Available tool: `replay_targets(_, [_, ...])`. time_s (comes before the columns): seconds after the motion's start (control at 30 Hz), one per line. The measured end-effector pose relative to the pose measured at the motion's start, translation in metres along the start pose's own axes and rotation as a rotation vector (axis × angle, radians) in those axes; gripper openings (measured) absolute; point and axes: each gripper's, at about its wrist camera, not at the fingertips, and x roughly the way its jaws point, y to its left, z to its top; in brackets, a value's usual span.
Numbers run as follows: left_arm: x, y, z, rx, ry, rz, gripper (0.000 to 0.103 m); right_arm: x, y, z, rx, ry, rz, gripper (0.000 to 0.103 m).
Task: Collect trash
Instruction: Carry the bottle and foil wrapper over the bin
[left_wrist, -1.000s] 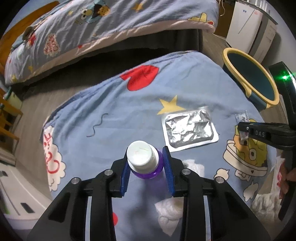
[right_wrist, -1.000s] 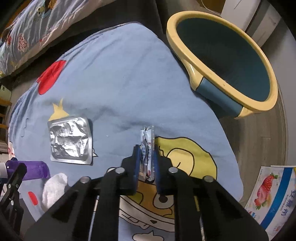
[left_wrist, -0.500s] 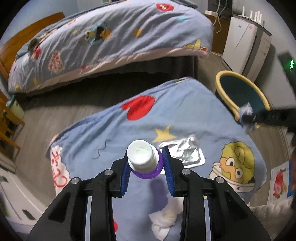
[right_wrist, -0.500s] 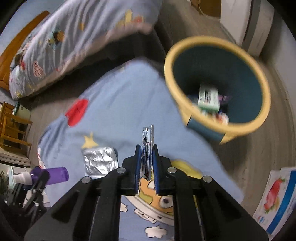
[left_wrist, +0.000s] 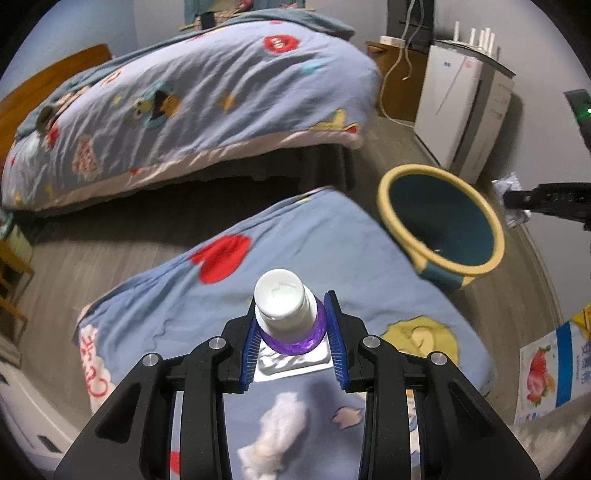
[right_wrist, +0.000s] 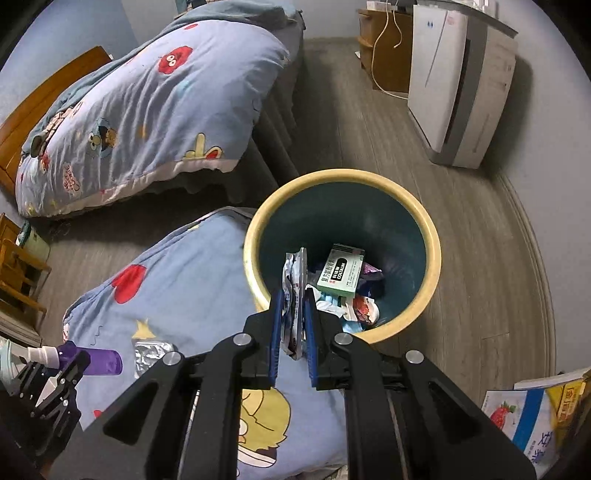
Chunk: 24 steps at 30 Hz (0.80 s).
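Observation:
My left gripper (left_wrist: 291, 325) is shut on a purple bottle with a white cap (left_wrist: 282, 301), held above the blue cartoon blanket (left_wrist: 177, 299). The bottle also shows in the right wrist view (right_wrist: 99, 362). My right gripper (right_wrist: 293, 314) is shut on a crumpled silver wrapper (right_wrist: 294, 284) and holds it over the near rim of the yellow-rimmed teal trash bin (right_wrist: 424, 229). The bin holds a green box (right_wrist: 340, 275) and other wrappers. The bin (left_wrist: 495, 225) sits to the right in the left wrist view. A foil blister sheet (right_wrist: 151, 352) and a white tissue wad (left_wrist: 277, 428) lie on the blanket.
A bed with a matching quilt (left_wrist: 192, 99) stands behind. A white appliance (right_wrist: 458, 81) stands against the far wall on the wood floor. A strawberry-printed package (right_wrist: 524, 421) lies at the right edge. Wooden furniture (right_wrist: 22, 273) is at the left.
Both grippers have risen from the blanket with their loads. The right one has carried the wrapper rightward to above the bin's near rim.

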Motion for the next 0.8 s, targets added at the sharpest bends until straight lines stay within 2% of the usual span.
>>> replay_targets(0.3, [0.001, -0.047, 0.018, 0.055, -0.033, -0.026, 0.034, 0.011, -0.017, 0.002, -0.046, 0.001, -0.035, 0.011])
replay_targets(0.63, [0.020, -0.084, 0.029, 0.084, -0.027, -0.069, 0.034, 0.020, -0.047, 0.009, -0.062, -0.029, -0.046, 0.011])
replay_targets(0.8, [0.029, -0.106, 0.039, 0.094, -0.028, -0.108, 0.034, 0.030, -0.063, 0.010, -0.059, -0.011, -0.044, 0.011])
